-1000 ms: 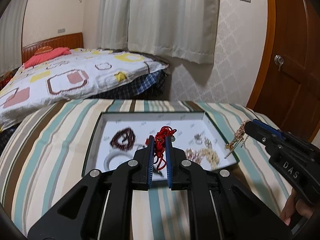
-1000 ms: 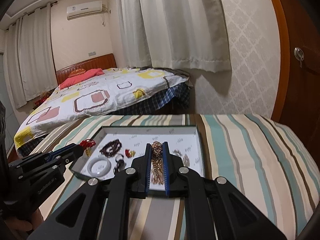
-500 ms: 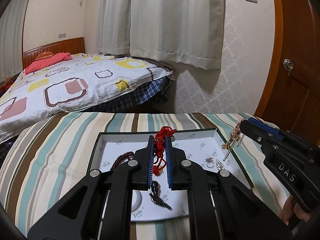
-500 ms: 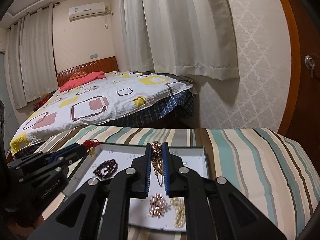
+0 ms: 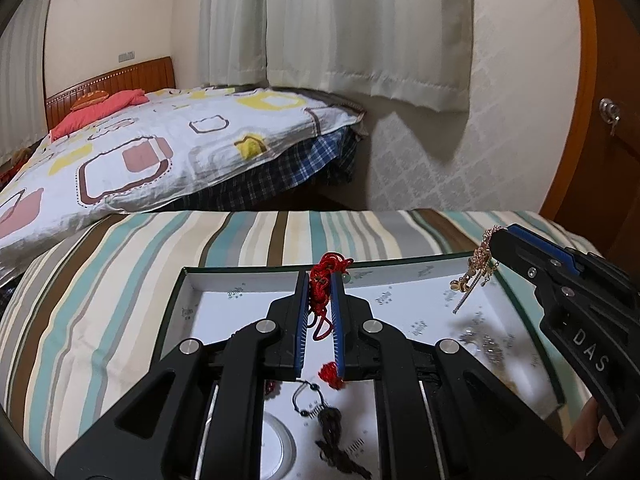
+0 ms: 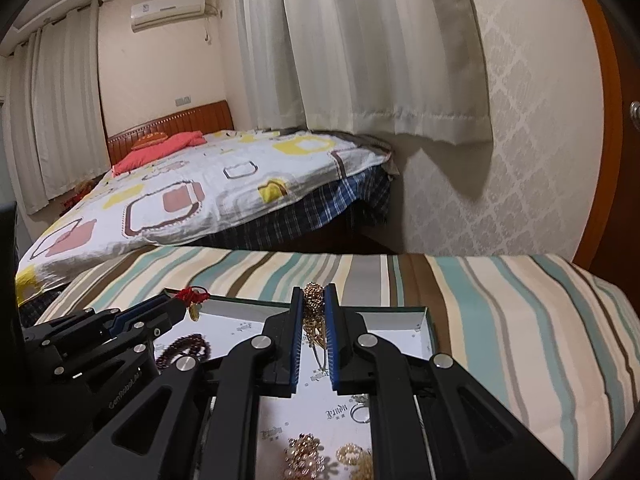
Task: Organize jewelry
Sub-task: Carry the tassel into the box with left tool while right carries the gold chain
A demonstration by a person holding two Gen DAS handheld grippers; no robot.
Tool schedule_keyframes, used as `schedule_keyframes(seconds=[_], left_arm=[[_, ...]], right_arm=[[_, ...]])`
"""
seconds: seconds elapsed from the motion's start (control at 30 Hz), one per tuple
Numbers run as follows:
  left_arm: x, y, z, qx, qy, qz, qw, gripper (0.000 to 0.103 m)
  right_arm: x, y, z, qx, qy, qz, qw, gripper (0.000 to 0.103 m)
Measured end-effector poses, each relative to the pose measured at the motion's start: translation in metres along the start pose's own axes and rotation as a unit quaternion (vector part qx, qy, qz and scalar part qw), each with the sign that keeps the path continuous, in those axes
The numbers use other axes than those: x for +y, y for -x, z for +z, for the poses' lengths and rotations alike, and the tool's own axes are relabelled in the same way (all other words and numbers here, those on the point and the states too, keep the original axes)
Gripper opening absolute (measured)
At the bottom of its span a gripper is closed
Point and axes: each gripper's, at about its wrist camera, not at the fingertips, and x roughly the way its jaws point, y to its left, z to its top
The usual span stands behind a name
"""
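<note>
The left gripper (image 5: 320, 280) is clenched on a red cord ornament (image 5: 326, 268), whose knotted head stands above the tips while its loops and a small tassel hang down between the jaws; the right gripper (image 6: 314, 294) is clamped on a gold chain necklace (image 6: 313, 300), a beaded clump at the tips and thin strands trailing down toward the handles. Both pieces hang over the far half of the white-lined tray (image 5: 248, 280) that sits on the striped bedcover (image 5: 120, 280), the red one toward the middle, the gold one near the far right corner; neither touches the tray floor. The relation that matters is vertical: each piece's long axis runs straight down from its jaws, and bare lining lies directly under it. Nearer the person lie a dark bead bracelet (image 6: 184, 348), a white bangle (image 5: 276, 448) and gold clusters (image 6: 306, 456); a release, probably next, should land clear of them.
</note>
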Motion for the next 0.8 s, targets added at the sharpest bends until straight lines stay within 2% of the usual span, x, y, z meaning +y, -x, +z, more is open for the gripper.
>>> schedule_keyframes(seconds=[0.33, 0.6, 0.8], left_arm=[[0.005, -0.040, 0.001, 0.046, 0.008, 0.010, 0.9989, 0.011], [0.005, -0.060, 0.001, 0.078, 0.009, 0.014, 0.9968, 0.011], [0.008, -0.077, -0.001, 0.118, 0.020, 0.008, 0.9927, 0.011]], right_arm=[[-0.011, -0.046, -0.011, 0.082, -0.011, -0.008, 0.997, 0.011], [-0.012, -0.065, -0.014, 0.125, -0.010, -0.015, 0.992, 0.011], [-0.013, -0.077, -0.015, 0.152, -0.008, -0.016, 0.988, 0.011]])
